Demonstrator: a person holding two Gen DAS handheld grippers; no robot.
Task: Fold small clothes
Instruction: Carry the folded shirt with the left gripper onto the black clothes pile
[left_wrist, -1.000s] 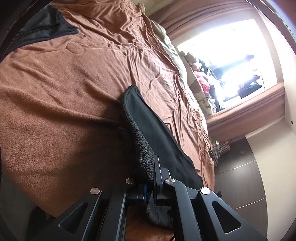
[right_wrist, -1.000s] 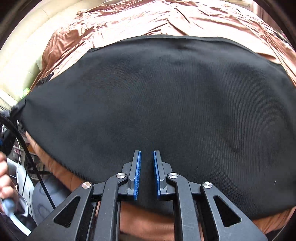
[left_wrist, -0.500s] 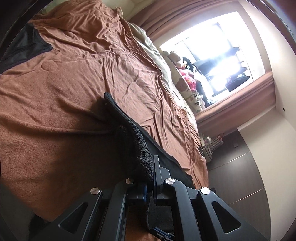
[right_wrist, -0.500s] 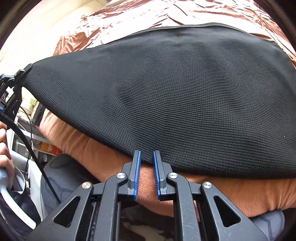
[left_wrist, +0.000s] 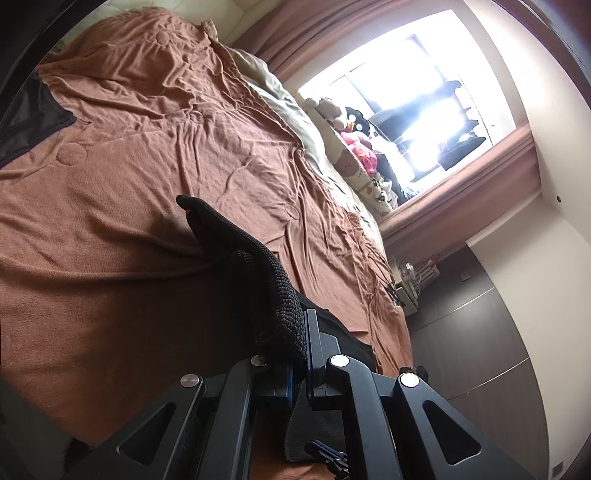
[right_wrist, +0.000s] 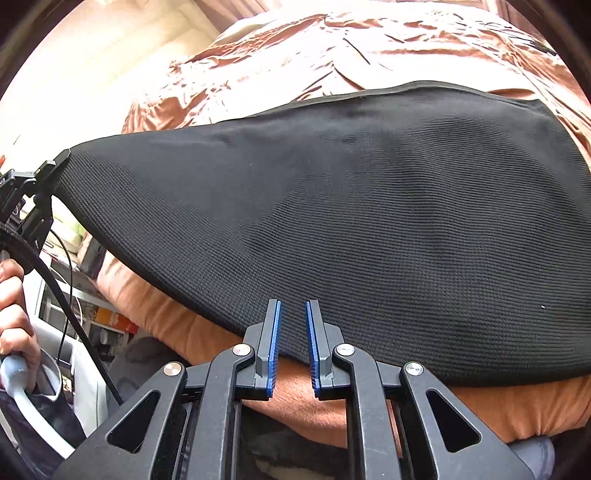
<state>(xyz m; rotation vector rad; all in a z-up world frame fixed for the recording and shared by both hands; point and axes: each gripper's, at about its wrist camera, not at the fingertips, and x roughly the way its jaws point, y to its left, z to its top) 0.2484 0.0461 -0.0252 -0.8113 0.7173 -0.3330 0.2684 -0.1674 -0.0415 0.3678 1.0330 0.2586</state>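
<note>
A black knit garment (right_wrist: 369, 221) lies spread on the brown blanket (right_wrist: 332, 44). Its left corner is lifted off the bed and pulled to a point. My left gripper (left_wrist: 306, 332) is shut on that corner, and bunched knit (left_wrist: 266, 288) arches up from its jaws. The right wrist view shows the same gripper (right_wrist: 55, 164) at the far left, with a hand (right_wrist: 14, 314) on its handle. My right gripper (right_wrist: 293, 314) hovers over the garment's near hem at the bed's front edge. Its blue pads stand a narrow gap apart with nothing between them.
A second dark garment (left_wrist: 33, 118) lies at the blanket's far left. Plush toys (left_wrist: 351, 147) sit along the bed below the bright window. A dark wardrobe (left_wrist: 480, 332) stands beyond the bed. Clutter and cables (right_wrist: 74, 295) fill the floor to the left of the bed.
My left gripper has risen with the garment's corner, so that side now hangs clear of the bed. My right gripper has drawn back from over the cloth to its near hem.
</note>
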